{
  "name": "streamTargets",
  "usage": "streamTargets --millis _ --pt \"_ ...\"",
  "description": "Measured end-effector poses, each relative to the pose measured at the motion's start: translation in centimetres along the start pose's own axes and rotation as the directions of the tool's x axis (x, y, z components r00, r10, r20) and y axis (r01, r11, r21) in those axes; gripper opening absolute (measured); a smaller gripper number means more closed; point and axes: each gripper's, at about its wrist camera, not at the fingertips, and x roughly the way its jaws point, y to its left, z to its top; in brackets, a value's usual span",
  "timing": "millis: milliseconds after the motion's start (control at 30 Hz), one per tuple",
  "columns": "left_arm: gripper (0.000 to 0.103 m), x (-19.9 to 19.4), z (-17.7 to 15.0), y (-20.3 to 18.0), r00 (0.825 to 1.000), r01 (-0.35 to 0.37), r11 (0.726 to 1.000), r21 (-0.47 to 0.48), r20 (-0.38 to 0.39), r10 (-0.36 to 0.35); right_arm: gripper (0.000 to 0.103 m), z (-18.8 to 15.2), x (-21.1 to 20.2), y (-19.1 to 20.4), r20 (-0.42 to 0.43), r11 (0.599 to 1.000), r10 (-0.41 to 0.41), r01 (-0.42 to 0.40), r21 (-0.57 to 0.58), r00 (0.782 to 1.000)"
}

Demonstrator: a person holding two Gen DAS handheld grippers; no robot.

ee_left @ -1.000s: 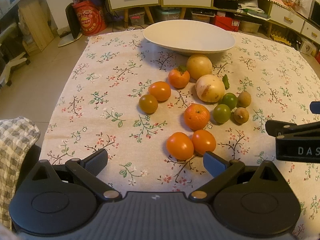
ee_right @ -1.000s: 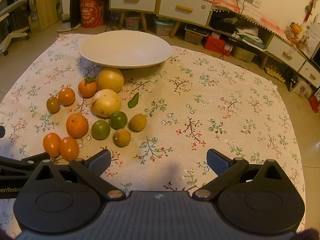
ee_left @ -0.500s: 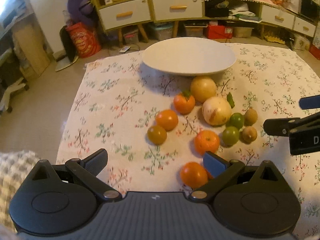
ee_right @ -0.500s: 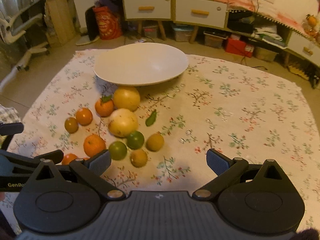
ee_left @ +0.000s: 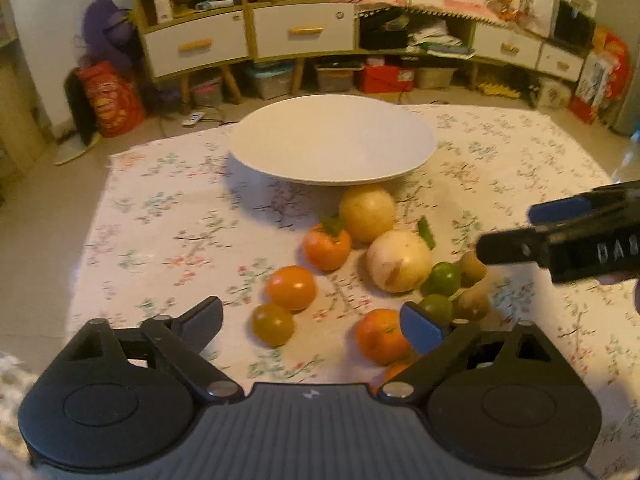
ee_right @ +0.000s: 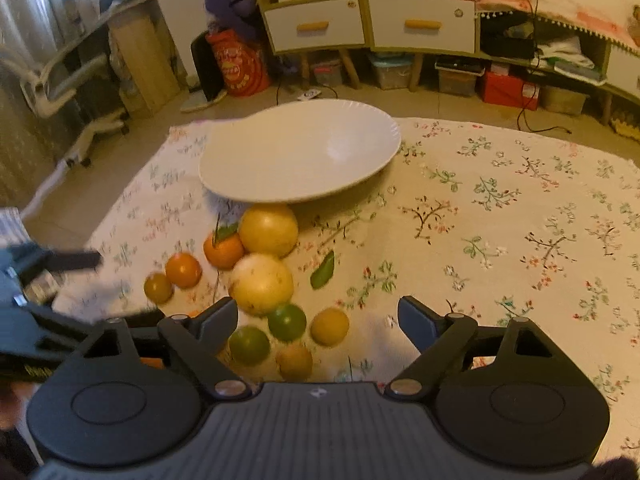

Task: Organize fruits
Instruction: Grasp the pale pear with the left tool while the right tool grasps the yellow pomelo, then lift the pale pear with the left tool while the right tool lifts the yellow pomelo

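A large white bowl stands empty on the floral cloth; it also shows in the right wrist view. In front of it lie loose fruits: two big yellow ones, several oranges, two green limes and small brown fruits. My left gripper is open and empty above the oranges. My right gripper is open and empty above the limes and brown fruits.
A green leaf lies beside the yellow fruits. The floral cloth stretches to the right. Beyond the table stand drawers, boxes and a red bag on the floor.
Both grippers have moved forward toward the fruit and the bowl; the fruits now sit lower and closer in both views. No fruit has moved. Both stay open.
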Motion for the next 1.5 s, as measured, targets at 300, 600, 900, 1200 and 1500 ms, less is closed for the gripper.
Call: streamTargets --millis 300,600,900,1200,1500 --pt "0.056 1.5 0.4 -1.0 0.988 0.152 0.988 -0.031 0.044 -0.151 0.085 1.2 2.0 -0.9 -0.008 0.991 0.113 -0.112 0.068 0.994" --pt "0.041 3.2 0.3 -2.0 0.972 0.231 0.968 -0.097 0.068 -0.225 0.075 3.0 4.7 -1.3 0.004 0.972 0.214 -0.214 0.093 0.977" --pt "0.034 4.0 0.6 -2.1 0.969 0.242 0.96 -0.14 0.076 -0.234 0.061 3.4 7.0 -0.8 -0.02 0.975 0.22 -0.219 0.037 0.975" --pt "0.032 4.4 0.6 -1.9 0.968 0.249 0.952 -0.175 0.076 -0.239 0.054 3.7 7.6 -1.0 -0.009 0.963 0.271 -0.271 0.017 0.963" --pt "0.034 4.9 0.7 -1.5 0.962 0.275 0.936 -0.219 0.064 -0.267 0.048 3.9 8.3 -0.5 -0.006 0.963 0.269 -0.269 0.018 0.963"
